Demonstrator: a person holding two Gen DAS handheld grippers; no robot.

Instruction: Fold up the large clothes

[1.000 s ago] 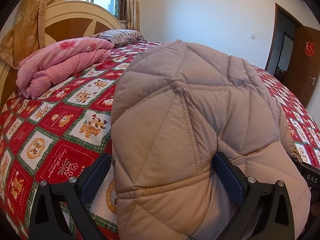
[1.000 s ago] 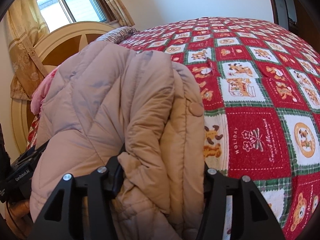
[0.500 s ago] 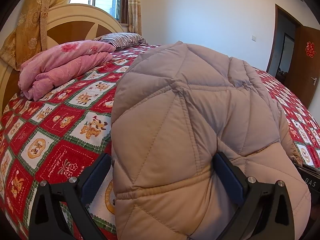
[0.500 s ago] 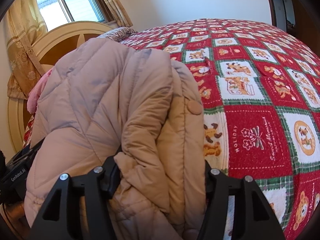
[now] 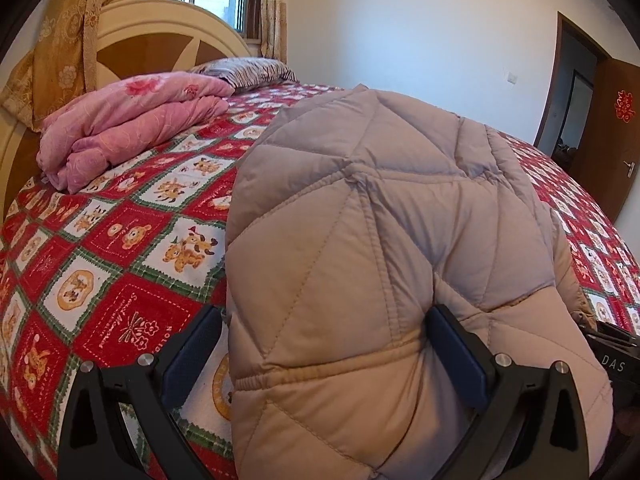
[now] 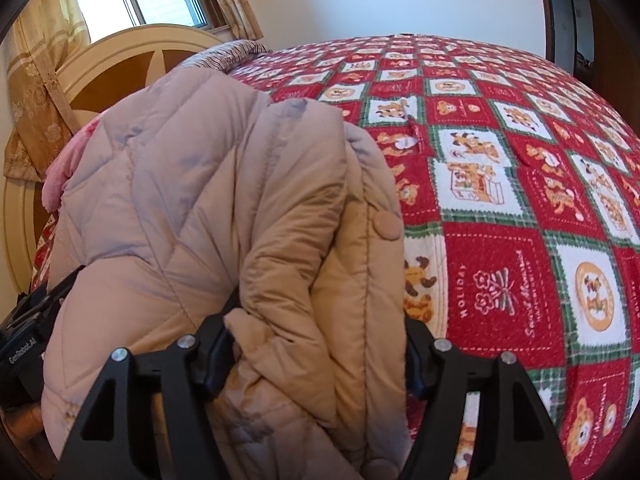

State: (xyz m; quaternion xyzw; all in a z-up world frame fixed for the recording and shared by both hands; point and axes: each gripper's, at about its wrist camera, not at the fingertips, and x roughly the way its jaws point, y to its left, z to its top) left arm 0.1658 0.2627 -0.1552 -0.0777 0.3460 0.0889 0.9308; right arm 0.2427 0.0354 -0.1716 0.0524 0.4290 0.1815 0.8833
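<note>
A puffy beige quilted jacket (image 5: 380, 240) lies folded in a bundle on the bed. In the left wrist view my left gripper (image 5: 324, 344) stands wide around its near hem. The right pad (image 5: 456, 352) dents the fabric, and the left pad (image 5: 192, 348) sits just off the jacket's edge with bedspread showing between. In the right wrist view my right gripper (image 6: 316, 352) straddles the jacket (image 6: 224, 216) at its folded front edge by a snap button (image 6: 386, 224). Its jaws are opening, and fabric still fills the gap and touches both pads.
The jacket rests on a red, white and green bear-patterned bedspread (image 5: 120, 248) (image 6: 520, 208). A folded pink quilt (image 5: 132, 124) and a striped pillow (image 5: 248, 70) lie by the cream headboard (image 5: 160, 28). A brown door (image 5: 616, 128) stands at the far right.
The right gripper's fingers have spread a little wider around the jacket. The left gripper and the jacket have stayed where they were.
</note>
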